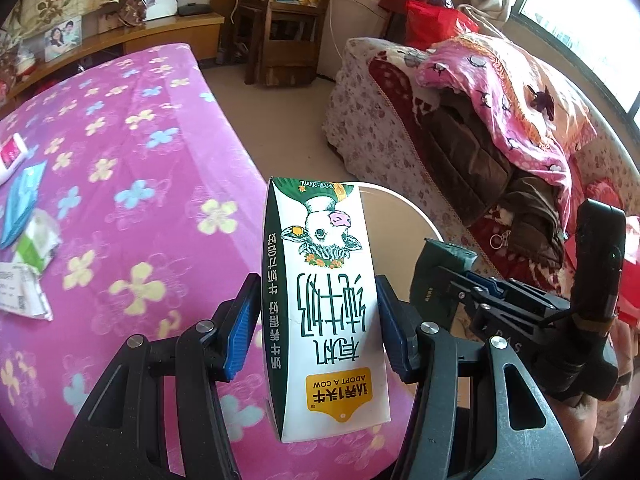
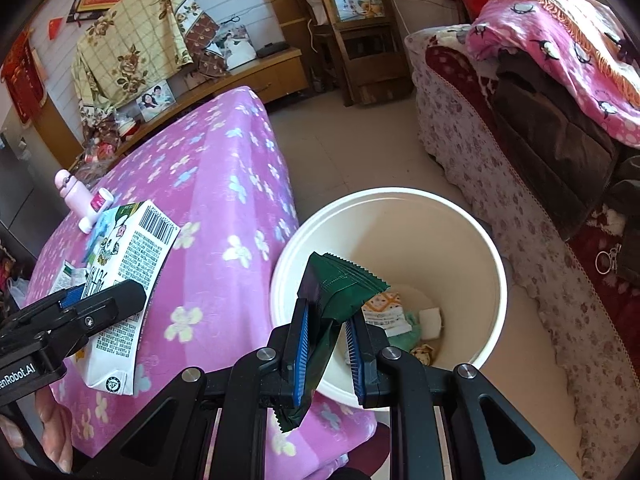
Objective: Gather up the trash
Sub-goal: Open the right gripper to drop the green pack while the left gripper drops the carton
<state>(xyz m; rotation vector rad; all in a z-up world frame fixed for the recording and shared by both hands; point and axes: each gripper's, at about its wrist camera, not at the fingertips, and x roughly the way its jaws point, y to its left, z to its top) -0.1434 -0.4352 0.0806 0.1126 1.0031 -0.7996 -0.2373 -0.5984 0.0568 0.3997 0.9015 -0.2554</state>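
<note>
My left gripper (image 1: 318,320) is shut on a white and green milk carton (image 1: 324,300) with a cow picture, held upside down above the pink flowered table edge; the carton also shows in the right wrist view (image 2: 132,280). My right gripper (image 2: 326,336) is shut on a dark green wrapper (image 2: 336,296), held over the near rim of the white bin (image 2: 492,264). The bin stands on the floor beside the table and holds a few scraps. The right gripper with the wrapper also shows in the left wrist view (image 1: 444,276).
The table with pink flowered cloth (image 1: 120,140) carries paper scraps (image 1: 24,292), a blue wrapper (image 1: 24,200) and a small white and pink tube (image 2: 96,208). A sofa piled with blankets (image 1: 500,120) stands on the right. A wooden chair (image 1: 284,20) stands at the back.
</note>
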